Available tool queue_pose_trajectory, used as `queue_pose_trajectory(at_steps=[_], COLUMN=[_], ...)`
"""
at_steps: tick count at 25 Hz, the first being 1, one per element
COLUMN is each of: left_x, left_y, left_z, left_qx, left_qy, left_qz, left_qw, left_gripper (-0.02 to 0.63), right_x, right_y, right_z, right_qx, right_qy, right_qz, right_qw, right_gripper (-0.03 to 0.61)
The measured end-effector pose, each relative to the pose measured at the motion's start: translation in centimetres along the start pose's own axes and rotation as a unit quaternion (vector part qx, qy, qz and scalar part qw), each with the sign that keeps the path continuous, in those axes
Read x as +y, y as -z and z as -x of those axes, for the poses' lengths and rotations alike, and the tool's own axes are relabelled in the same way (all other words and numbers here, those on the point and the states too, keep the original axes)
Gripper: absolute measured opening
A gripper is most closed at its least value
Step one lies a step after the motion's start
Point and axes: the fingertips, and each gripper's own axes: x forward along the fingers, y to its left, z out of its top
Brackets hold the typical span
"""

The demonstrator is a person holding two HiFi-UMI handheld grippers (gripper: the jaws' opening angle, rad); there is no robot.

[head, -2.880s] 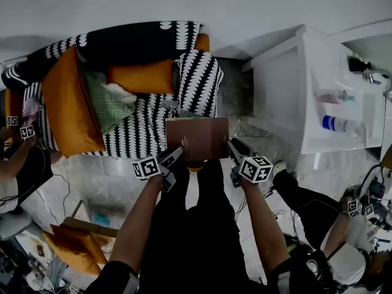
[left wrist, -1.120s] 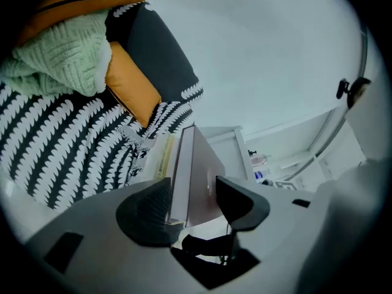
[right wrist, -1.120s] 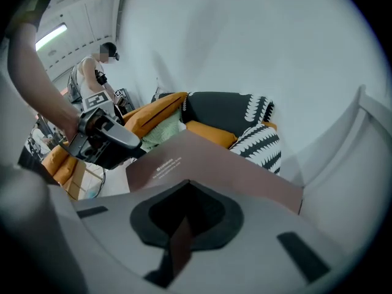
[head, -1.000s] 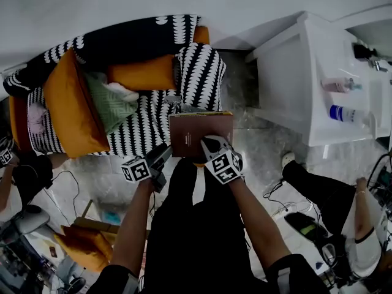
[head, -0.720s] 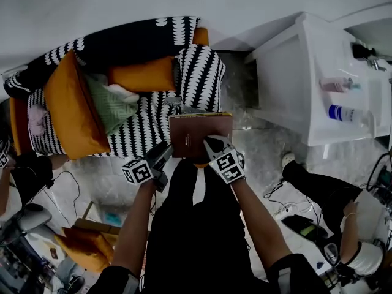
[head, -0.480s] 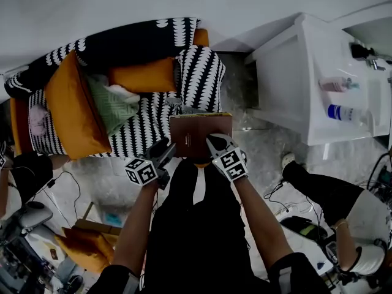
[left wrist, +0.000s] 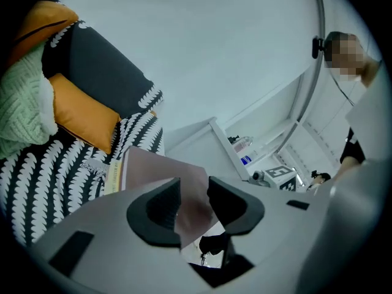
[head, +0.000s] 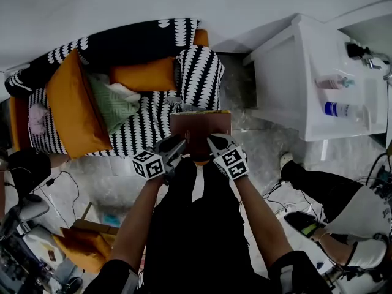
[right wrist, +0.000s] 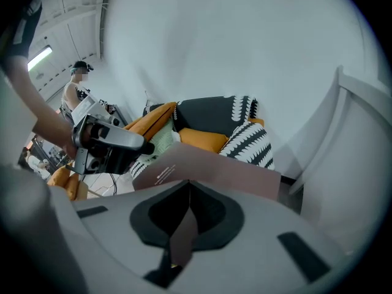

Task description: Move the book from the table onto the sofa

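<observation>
I hold a brown hardcover book (head: 199, 130) in the air over the floor, just off the front edge of the black-and-white patterned sofa (head: 144, 124). My right gripper (head: 215, 142) is shut on its near edge; in the right gripper view the cover (right wrist: 211, 167) runs into the closed jaws of that gripper (right wrist: 185, 216). My left gripper (head: 177, 143) is at the book's near left corner. In the left gripper view the book (left wrist: 153, 170) lies between the jaws of the left gripper (left wrist: 193, 202), which are closing with a gap still showing.
Orange cushions (head: 73, 100) and a green knitted throw (head: 113, 106) fill the sofa's left part. A white table (head: 294, 84) with bottles (head: 335, 109) stands at the right. A person (head: 343, 207) sits on the floor at lower right.
My left gripper has moved up and right to the book's near left corner, and its jaws now straddle it. The right gripper keeps its hold on the book.
</observation>
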Motion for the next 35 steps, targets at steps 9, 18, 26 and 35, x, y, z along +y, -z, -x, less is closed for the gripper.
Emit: queue_pose_trajectory(at_steps=[9, 18, 26, 35], left_x=[-1.2, -3.7, -6.2, -8.7], left_y=[0.8, 1.9, 1.9, 1.4], left_z=[-0.2, 2.0, 5.7, 8.5], left_qx=[0.039, 0.054, 0.048, 0.049], left_qy=[0.008, 0.009, 0.022, 0.045], left_qz=[-0.015, -0.032, -0.046, -0.08], left_qw=[0.9991, 0.998, 0.9975, 0.9946], left_gripper=[0.012, 0.011, 0.011, 0.011], right_x=[1.1, 3.5, 5.8, 8.1], right_y=[0.5, 2.3, 3.3, 1.4], right_z=[1.9, 5.0, 8.1, 10.0], right_qx=[0.001, 0.004, -0.01, -0.05], right_qy=[-0.001, -0.033, -0.018, 0.004], right_qz=[-0.016, -0.052, -0.064, -0.067], right_qw=[1.0, 0.998, 0.998, 0.996], right_gripper=[0.009, 0.008, 0.008, 0.008])
